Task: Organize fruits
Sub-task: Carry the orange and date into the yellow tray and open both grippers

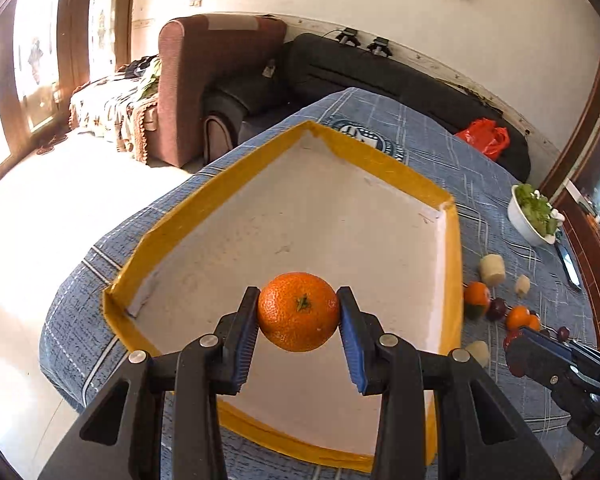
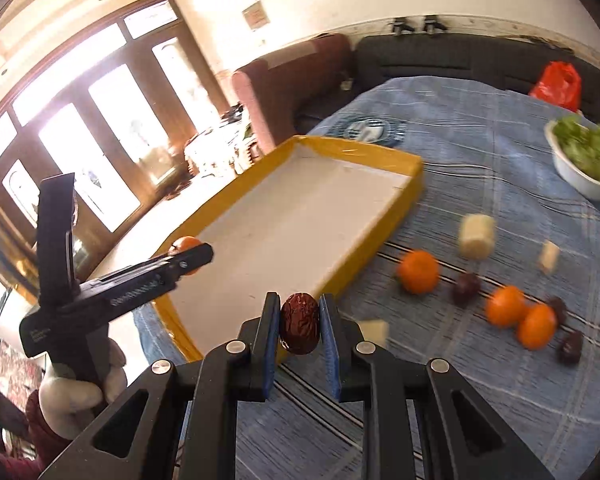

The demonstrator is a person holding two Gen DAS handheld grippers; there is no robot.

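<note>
Fruits split between the fingers and the blue checked cloth (image 2: 480, 128) covering the surface. Mandarin (image 1: 298, 312) pinched between the left gripper (image 1: 298, 314) pads, stem end facing the camera, held above the white floor of the yellow-rimmed tray (image 1: 204, 208). Seen from the right wrist view too, half hidden behind the left tool, over the tray's near left rim. Wrinkled red date (image 2: 300, 324) clamped between the right gripper (image 2: 300, 326) fingers, nearly pressed together around it, held over the tray's near corner. Gloved hand (image 2: 80, 396) wrapped round the left tool's handle (lower left of the right wrist view).

Loose on the cloth to the right of the tray: three more mandarins (image 2: 419, 272), two of them touching; several dark dates (image 2: 466, 288); pale cream chunks (image 2: 477, 236), blurred, kind not clear. White bowl (image 2: 580, 184) of green leaves farther right. Red plastic bag (image 2: 558, 84) on the dark sofa (image 2: 440, 60) behind. Tray otherwise bare.
</note>
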